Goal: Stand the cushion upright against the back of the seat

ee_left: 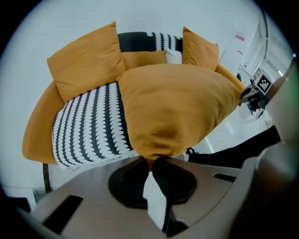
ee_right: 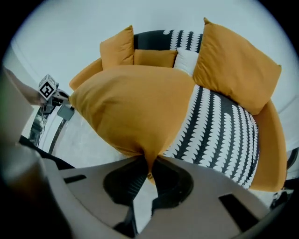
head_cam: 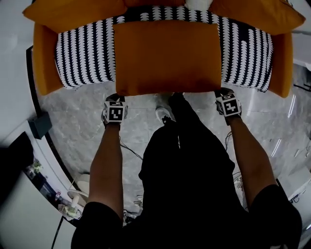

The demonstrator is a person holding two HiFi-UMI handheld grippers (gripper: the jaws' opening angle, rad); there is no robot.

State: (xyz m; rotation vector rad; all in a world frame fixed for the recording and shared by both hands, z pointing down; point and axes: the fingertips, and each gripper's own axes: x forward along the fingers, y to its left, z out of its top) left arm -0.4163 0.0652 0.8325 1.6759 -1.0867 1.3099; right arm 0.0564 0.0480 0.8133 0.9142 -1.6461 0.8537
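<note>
A big orange cushion lies over the front of the black-and-white patterned seat, its near edge lifted. My left gripper is shut on the cushion's near left corner, the fabric pinched between its dark pads. At the near right corner my right gripper pinches the cushion in the same way. From the left gripper view the cushion bulges upward over the seat; in the right gripper view the cushion does the same. The seat's back is at the far side.
Orange cushions stand at the seat's back corners, with a small orange and a white one between them. The sofa has orange armrests. Grey marble floor lies in front, with the person's legs and shoe.
</note>
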